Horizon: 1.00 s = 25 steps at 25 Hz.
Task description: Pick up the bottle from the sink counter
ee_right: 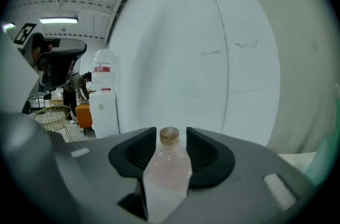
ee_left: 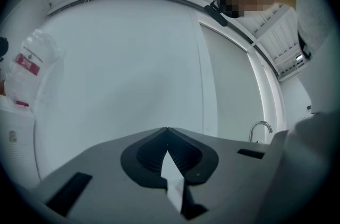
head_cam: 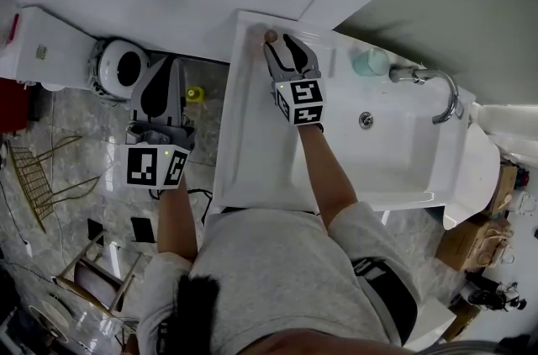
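— Where does the bottle (head_cam: 271, 35) stand?
— Upper centre, on the sink counter's (head_cam: 252, 143) far left corner, between the right gripper's (head_cam: 280, 44) jaws; faucet (head_cam: 437, 88) right, left gripper (head_cam: 171, 69) left of the counter.

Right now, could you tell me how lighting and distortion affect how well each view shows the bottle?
Head view: even light, edges bent, bottle tiny at the counter's back corner. Right gripper view: heavy fisheye, dark corners; bottle clear but pale against the white wall. Left gripper view: same fisheye, dim foreground, that bottle absent.
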Motion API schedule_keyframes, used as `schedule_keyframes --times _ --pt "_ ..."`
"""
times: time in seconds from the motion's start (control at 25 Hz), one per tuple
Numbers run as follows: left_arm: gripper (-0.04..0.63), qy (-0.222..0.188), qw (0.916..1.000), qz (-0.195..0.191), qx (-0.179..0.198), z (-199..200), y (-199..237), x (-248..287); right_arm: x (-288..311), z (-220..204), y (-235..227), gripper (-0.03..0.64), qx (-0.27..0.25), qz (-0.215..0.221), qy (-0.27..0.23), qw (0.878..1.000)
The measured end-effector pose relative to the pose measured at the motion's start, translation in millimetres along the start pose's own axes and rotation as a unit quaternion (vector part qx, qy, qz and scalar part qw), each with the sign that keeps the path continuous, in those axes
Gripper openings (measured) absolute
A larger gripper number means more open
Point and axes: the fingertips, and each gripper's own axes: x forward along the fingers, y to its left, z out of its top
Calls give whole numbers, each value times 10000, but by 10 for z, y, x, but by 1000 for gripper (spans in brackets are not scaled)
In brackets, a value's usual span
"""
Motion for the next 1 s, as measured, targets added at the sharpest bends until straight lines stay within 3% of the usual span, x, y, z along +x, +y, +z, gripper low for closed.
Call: schedule_keyframes --times 0.64,1.0 --pt "8 345 9992 194 65 -243 205 -178 380 -247 16 181 187 -17 -30 9998" --pt "8 409 9990 189 67 -281 204 -204 390 -228 -1 150 213 -93 -121 9997"
